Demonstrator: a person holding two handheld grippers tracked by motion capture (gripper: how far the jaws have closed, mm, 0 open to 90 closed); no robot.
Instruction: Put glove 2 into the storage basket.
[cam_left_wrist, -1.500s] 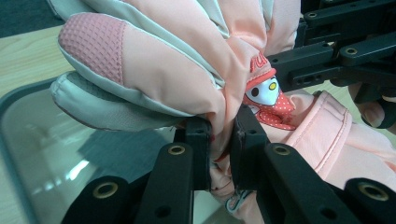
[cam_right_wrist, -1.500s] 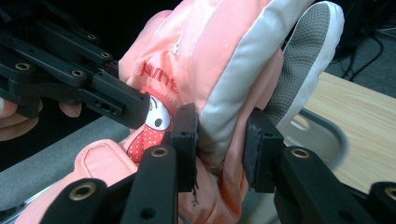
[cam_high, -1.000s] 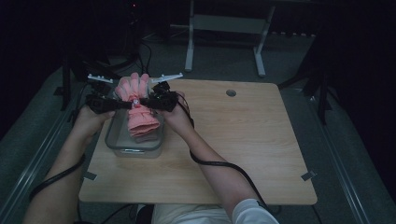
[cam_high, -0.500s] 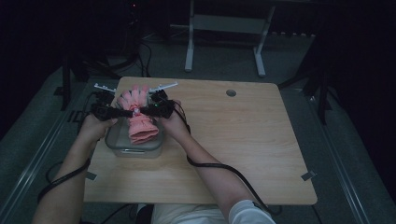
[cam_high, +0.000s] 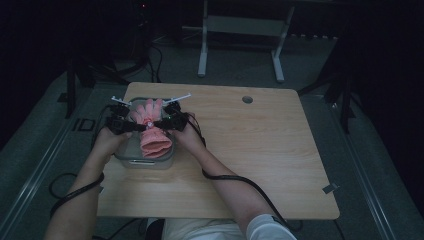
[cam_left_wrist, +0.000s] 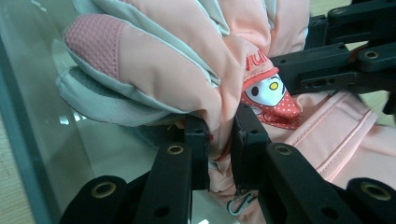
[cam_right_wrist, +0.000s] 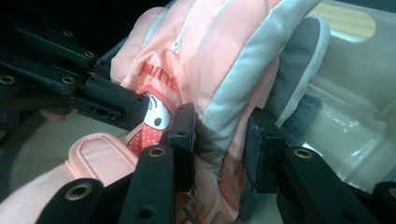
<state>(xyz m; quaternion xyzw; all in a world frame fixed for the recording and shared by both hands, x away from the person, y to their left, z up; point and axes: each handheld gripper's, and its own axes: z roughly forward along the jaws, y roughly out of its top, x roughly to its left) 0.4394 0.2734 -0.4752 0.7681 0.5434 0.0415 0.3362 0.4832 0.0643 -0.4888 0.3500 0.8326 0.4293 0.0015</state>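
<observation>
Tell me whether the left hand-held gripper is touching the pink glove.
Touching. The left gripper view shows the left hand-held gripper with both jaw pads pressed into a pinched fold of the pink glove, with no gap either side.

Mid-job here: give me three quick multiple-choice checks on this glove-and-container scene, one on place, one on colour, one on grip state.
1. Where is the glove?
A. Over the clear container at the table's left
B. Beside the round hole at the table's far edge
C. On the floor

2. What colour is most of the glove?
A. Dark blue
B. Pink, with grey trim
C. Yellow

3. How do the two grippers stand?
A. Both open and clear of the glove
B. One alone holds it
C. Both pinch the glove

Answers:
1 A: the high view shows the glove hanging over the container near the left edge.
2 B: both gripper views show pink fabric with grey panels.
3 C: the left gripper squeezes a fold of fabric, and the right gripper clamps the glove's side.
</observation>
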